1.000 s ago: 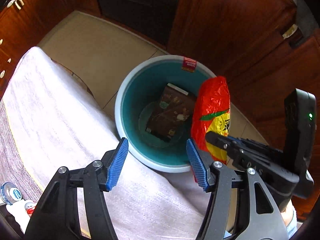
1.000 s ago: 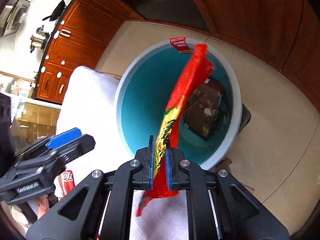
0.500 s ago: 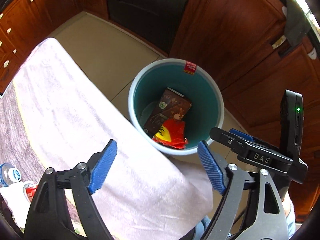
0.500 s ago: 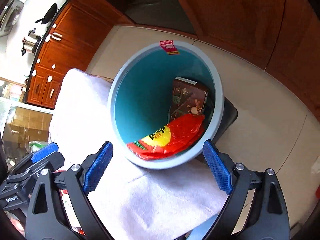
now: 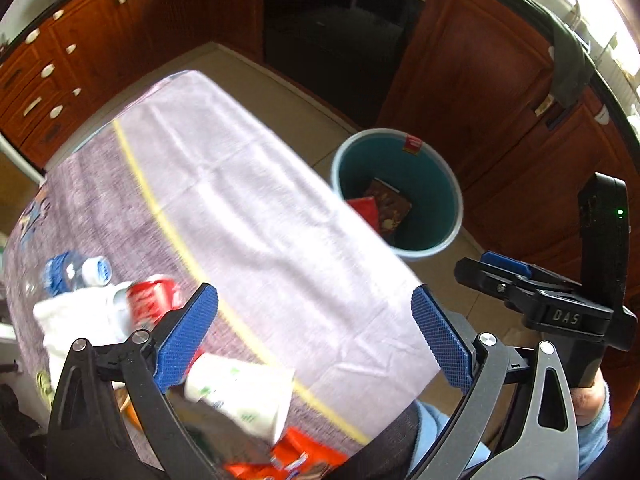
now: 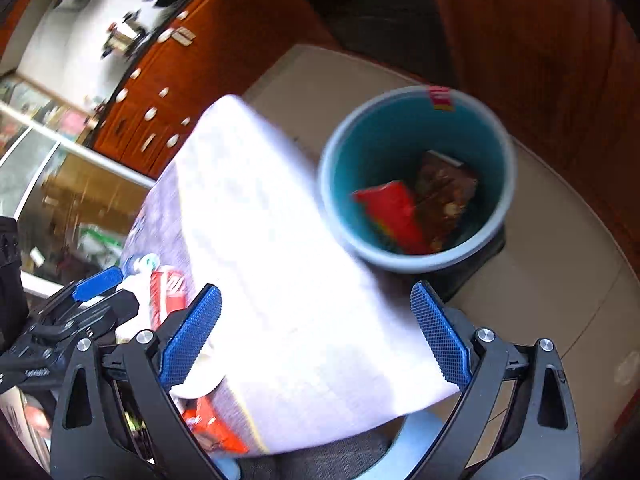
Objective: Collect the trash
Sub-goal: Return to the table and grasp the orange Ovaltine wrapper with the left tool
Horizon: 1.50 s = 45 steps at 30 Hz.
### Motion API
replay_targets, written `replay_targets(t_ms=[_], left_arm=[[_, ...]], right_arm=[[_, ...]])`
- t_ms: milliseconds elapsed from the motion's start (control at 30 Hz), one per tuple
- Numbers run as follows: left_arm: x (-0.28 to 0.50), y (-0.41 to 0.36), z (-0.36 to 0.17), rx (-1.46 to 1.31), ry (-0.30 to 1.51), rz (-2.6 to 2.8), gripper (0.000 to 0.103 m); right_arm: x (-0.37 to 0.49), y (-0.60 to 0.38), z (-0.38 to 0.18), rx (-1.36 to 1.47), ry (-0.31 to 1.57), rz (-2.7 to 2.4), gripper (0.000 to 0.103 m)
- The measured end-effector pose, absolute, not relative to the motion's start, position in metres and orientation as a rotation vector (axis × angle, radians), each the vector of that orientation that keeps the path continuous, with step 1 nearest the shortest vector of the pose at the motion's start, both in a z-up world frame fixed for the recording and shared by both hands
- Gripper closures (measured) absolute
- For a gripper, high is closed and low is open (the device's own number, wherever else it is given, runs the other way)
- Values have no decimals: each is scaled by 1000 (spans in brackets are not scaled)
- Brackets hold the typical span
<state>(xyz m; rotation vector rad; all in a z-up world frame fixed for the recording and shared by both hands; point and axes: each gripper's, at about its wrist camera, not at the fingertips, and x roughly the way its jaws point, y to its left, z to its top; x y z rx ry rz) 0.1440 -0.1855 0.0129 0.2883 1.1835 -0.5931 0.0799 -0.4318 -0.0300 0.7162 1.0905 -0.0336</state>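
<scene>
Down at the floor, at about two o'clock in the left wrist view, stands the teal bin [image 5: 448, 184], with a red wrapper [image 5: 366, 208] and a brown packet [image 5: 392, 206] already lying inside. Nearer, the counter [image 5: 260, 208] under its pale cloth fills the middle, and the uncollected trash sits at its eight o'clock corner: a white paper cup [image 5: 240, 394] on its side, a red can [image 5: 154, 300], a crumpled white tissue [image 5: 76, 316], a blue-capped bottle [image 5: 76, 272] and an orange wrapper [image 5: 292, 460].

Both tools are empty. The left gripper [image 5: 314, 340] has its fingers [image 5: 188, 340] spreading wide, nothing between them; the right gripper [image 6: 316, 340] likewise is opening.

Likely the cup is light and crushes easily, so a gentle pinch across its mid-body suits. The can looks stiffer and slicker; take it across the waist.
</scene>
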Motion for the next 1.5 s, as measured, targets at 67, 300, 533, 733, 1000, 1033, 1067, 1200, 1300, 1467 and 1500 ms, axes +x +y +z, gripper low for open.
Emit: replay_targets(t_ms=[67,300,533,733,1000,1033,1067,1200,1300,1467,1500], left_arm=[[139,-167,9,277,1182,-574,5],[109,-102,-7,213,1186,-508,5],[64,-68,-39,188,1255,-519,5],[32,-75,-75,222,1326,-555,5],[34,-83,-106,211,1382,-529,5],[35,-84,-108,210,1385,-528,5],[35,-86,-110,210,1388,-527,5],[32,-94,-117,193,1390,-544,5],[29,-94,-112,142,1352,-575,25],[28,-86,-106,88,1328,-576,73],[27,-83,-104,83,1316,-570,78]], right_arm=[[77,-414,-25,688,1102,3,11],[68,-357,-19,612,1154,87,11],[51,-319,-21,584,1189,138,11],[37,-303,-32,594,1219,169,11],[34,-305,-40,609,1231,167,11],[34,-304,-42,611,1235,168,11],[35,-303,-44,613,1240,171,11],[36,-296,-50,613,1261,188,11],[37,-290,-50,609,1267,201,11],[40,-283,-45,603,1263,218,11],[41,-281,-44,600,1262,223,11]])
